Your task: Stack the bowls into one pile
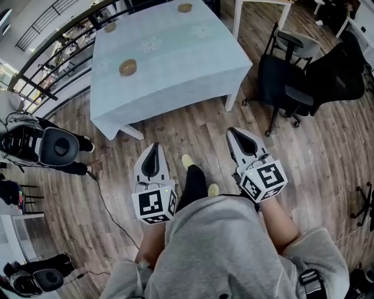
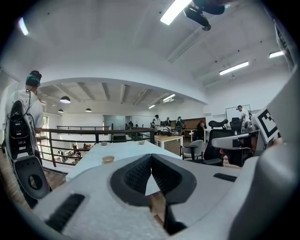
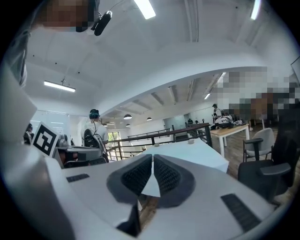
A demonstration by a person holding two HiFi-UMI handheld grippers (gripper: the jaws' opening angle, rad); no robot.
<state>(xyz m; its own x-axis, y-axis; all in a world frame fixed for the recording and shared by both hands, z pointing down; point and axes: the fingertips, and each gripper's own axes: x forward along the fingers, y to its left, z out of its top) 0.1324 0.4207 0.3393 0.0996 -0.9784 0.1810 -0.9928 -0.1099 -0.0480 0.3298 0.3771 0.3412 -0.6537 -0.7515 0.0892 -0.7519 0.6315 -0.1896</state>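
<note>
Three bowls stand apart, unstacked, on the blue-clothed table (image 1: 175, 64): the near bowl (image 1: 128, 67) by its front-left edge, the second bowl (image 1: 110, 27) at 11 o'clock from it, the third bowl (image 1: 185, 7) at the far edge. The left gripper (image 1: 153, 146) and right gripper (image 1: 232, 131) hang over the wood floor (image 1: 193, 122) at 6 o'clock of the table, both with jaws closed and empty.
</note>
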